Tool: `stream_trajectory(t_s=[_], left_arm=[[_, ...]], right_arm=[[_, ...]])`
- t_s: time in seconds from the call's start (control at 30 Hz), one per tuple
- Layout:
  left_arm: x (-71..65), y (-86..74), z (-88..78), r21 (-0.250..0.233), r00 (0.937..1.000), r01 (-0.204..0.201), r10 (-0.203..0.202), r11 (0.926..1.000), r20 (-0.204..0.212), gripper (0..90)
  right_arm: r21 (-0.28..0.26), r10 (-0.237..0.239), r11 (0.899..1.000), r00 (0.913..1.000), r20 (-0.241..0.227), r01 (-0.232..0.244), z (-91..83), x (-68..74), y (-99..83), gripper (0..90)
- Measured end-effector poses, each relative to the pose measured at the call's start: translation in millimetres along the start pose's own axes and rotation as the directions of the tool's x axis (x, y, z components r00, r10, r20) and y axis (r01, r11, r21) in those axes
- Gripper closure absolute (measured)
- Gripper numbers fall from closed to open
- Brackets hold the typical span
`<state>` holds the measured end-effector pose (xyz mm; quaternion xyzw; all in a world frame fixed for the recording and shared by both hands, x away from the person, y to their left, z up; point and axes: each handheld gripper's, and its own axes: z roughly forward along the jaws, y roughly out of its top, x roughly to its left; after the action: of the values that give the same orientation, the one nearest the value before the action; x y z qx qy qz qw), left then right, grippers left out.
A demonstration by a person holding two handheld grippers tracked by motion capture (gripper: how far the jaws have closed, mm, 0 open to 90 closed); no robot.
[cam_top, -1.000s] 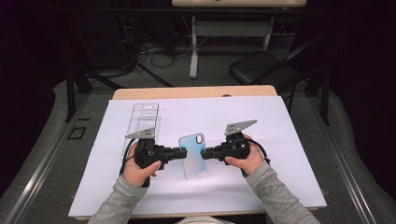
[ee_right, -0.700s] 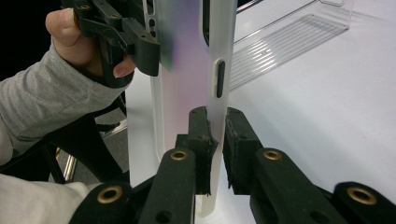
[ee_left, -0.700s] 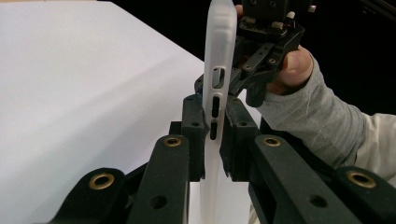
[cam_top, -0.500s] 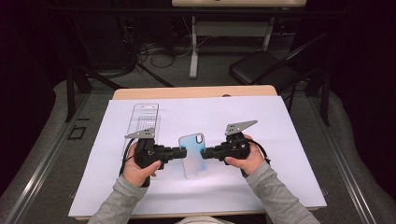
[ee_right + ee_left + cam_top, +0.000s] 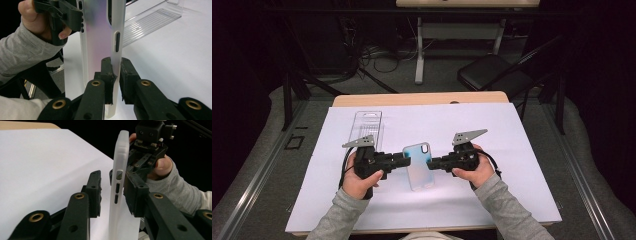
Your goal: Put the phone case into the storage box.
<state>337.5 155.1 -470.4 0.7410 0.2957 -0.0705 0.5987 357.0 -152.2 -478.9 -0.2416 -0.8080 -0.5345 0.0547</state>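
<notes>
Phone case (image 5: 419,165), translucent with a blue tint, sits mid-counter over the white sheet (image 5: 512,150), between the two tools. Long axis runs roughly away from the person in the high view, leaning slightly left at the far end; camera cutout is at the far end. It's on edge, not flat: both tool views show a side rim with button slots facing the camera.

Left tool (image 5: 404,161): jaws have just been opening. In the left gripper view there's a gap between its left pad and the case rim (image 5: 119,185); right pad is very close, contact unclear. Released, case still between the jaws.

Right tool (image 5: 433,163): clenched on the opposite rim (image 5: 115,62), pads pressing both sides.

The case's lower end is cut off in both tool views. A clear plastic tray (image 5: 367,127) lies beyond the left tool.
</notes>
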Motion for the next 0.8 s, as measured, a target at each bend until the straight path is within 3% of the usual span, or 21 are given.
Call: stream_trajectory(t_s=[0.27, 0.5, 0.8], left_arm=[[0.2, 0.3, -0.1, -0.009, 0.9995, -0.003, 0.002, 1.0000, -0.032, 58.3], [0.1, 0.1, 0.1, -0.030, 0.9962, -0.024, 0.021, 0.9993, -0.085, 52.2], [-1.9, -0.4, 1.4, -0.027, 0.9854, -0.046, 0.041, 0.9986, -0.165, 47.9]], right_arm=[[-0.005, 0.004, 1.000, 0.9994, 0.033, -0.004, -0.5, -1.4, -0.5, 82.7], [-0.015, 0.008, 1.000, 0.9979, 0.065, -0.007, -1.2, -2.2, -0.9, 82.8], [-0.041, 0.024, 0.999, 0.9899, 0.140, -0.019, -0.5, -4.0, -3.3, 82.7]])
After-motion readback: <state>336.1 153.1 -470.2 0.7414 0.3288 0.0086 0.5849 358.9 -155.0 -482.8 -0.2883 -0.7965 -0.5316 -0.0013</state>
